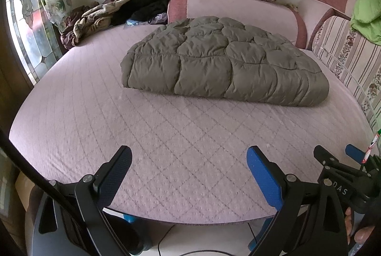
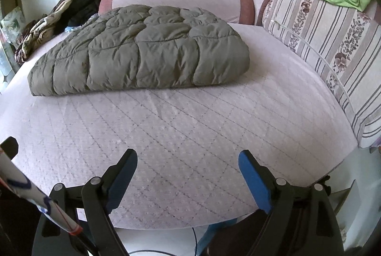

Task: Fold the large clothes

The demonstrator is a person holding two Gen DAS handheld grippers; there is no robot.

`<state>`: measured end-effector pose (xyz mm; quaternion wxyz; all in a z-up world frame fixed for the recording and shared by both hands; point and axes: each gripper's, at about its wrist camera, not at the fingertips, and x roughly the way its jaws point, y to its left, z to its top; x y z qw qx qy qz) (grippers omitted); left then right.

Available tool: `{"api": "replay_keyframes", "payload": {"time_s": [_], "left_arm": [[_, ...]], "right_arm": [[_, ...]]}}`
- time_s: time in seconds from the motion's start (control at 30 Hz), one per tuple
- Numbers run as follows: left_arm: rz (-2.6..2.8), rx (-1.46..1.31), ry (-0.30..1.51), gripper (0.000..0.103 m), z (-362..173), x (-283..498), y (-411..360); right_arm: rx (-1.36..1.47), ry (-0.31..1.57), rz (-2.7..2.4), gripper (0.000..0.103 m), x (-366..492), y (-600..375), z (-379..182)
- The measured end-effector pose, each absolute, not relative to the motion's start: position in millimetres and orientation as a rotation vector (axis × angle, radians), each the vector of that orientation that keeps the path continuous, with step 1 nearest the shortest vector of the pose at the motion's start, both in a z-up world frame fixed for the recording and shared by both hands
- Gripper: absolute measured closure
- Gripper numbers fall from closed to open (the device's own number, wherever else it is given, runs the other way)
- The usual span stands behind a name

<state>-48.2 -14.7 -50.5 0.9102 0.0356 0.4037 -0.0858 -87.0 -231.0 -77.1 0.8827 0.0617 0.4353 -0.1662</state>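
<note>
Both hand-held grippers, left (image 1: 189,162) and right (image 2: 188,165), hover with jaws spread wide and empty over the bed's (image 1: 166,148) near edge. Straight ahead, well apart, lies the folded olive quilted coat (image 2: 142,53), long axis crosswise; neither is clearly nearer.

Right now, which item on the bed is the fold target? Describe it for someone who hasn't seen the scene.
Start from the pink quilted mattress. Lying alone in its middle is the olive puffer jacket, folded into a thick bundle. Unlike the crumpled brown clothes in the far left corner, it is plain olive with puffy stitched panels.
</note>
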Motion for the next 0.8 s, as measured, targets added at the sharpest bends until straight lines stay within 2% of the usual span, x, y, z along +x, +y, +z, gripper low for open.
{"api": "replay_keyframes", "payload": {"time_s": [0.8], "left_arm": [[-0.201,0.081,0.843,0.007,-52.1,-52.0,-18.5]], "right_arm": [[0.09,0.895,-0.353,0.013,-89.0,-221.2,-73.5]]}}
